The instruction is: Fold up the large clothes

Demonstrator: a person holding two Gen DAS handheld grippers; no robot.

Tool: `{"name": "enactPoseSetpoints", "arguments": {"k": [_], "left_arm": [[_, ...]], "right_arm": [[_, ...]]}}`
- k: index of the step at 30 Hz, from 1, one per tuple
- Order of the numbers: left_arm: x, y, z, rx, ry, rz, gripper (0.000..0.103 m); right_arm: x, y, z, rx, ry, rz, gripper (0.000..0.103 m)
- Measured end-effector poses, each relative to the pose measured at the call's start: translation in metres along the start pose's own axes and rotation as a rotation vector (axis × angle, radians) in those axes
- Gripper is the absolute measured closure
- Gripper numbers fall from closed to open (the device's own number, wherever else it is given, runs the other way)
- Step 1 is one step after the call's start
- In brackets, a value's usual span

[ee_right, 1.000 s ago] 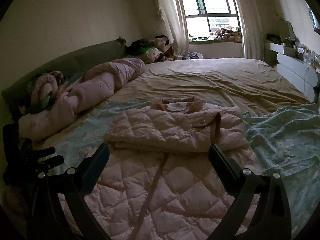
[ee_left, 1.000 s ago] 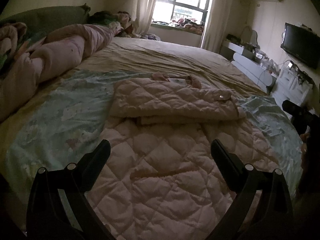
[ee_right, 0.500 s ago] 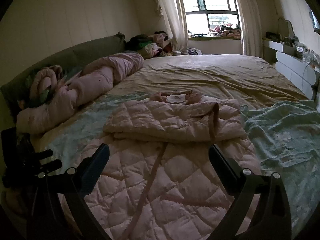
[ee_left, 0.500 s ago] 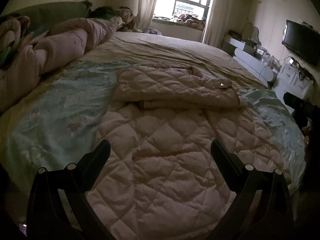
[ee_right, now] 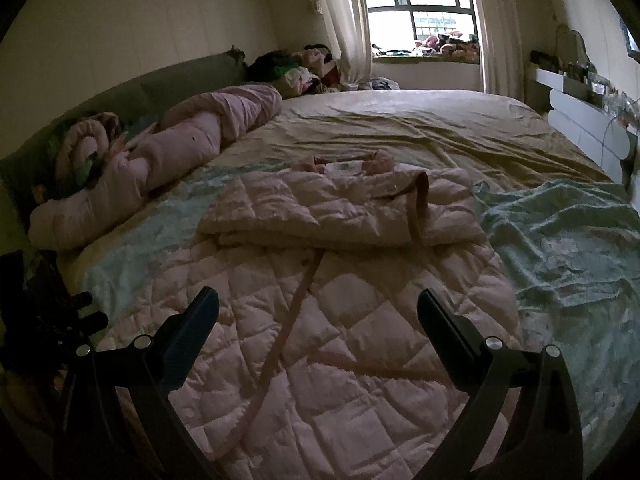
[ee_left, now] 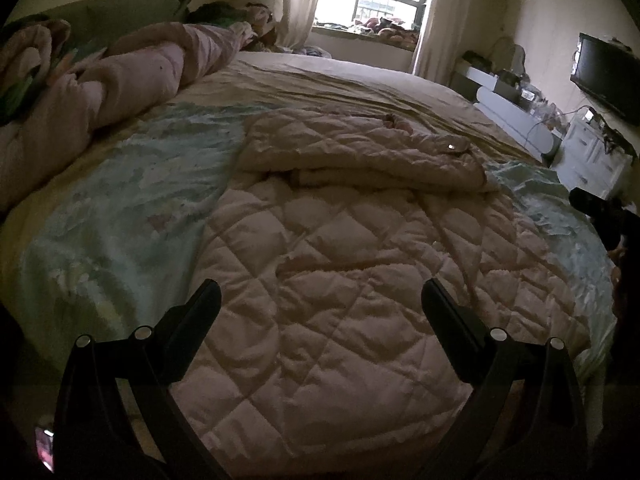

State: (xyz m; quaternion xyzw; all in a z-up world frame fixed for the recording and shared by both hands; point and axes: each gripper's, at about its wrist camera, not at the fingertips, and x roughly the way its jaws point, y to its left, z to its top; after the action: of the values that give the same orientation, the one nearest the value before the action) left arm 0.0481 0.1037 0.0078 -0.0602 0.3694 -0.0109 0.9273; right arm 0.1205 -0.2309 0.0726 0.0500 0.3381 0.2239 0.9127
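A pale pink quilted coat (ee_left: pixel 344 264) lay spread on the bed (ee_left: pixel 360 84), its lower part flat toward the near edge and its upper part folded over into a thicker band (ee_left: pixel 360 152) across the middle of the mattress. In the right wrist view the same coat (ee_right: pixel 344 320) showed a collar (ee_right: pixel 344 164) at the far side of the folded band, and a narrow pink belt (ee_right: pixel 288 320) ran from the fold down across the flat part toward the camera. The coat rested on a light blue-green printed sheet (ee_left: pixel 120 216), which showed on both sides of it and lay rumpled to the right (ee_right: pixel 560 248). The left gripper (ee_left: pixel 320 300) hovered over the near, flat part of the coat with its fingers wide apart and nothing between them. The right gripper (ee_right: pixel 318 306) hung over the same part, its fingers likewise spread wide and empty, with the belt passing below the gap. A rolled pink duvet (ee_left: pixel 132 76) lay along the left side of the bed against a green headboard (ee_right: pixel 180 84). Beyond the bed stood a bright window (ee_right: pixel 420 4) flanked by pale curtains (ee_right: pixel 344 20), and a dark television (ee_left: pixel 604 76) hung on the right wall in the left wrist view.
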Motion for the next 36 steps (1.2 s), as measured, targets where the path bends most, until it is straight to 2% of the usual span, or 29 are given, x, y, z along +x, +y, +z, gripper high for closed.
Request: {"name": "enactPoseSetpoints", "arguments": {"k": [25, 36], "left_arm": [[-0.024, 0.046, -0.051, -0.089, 0.064, 0.084, 0.009], [-0.015, 0.062, -0.071, -0.119, 0.136, 0.108, 0.009]], "right_arm": [[0.000, -0.007, -0.044, -0.012, 0.082, 0.001, 0.004], [-0.002, -0.026, -0.069, -0.007, 0.149, -0.060, 0.004]]}}
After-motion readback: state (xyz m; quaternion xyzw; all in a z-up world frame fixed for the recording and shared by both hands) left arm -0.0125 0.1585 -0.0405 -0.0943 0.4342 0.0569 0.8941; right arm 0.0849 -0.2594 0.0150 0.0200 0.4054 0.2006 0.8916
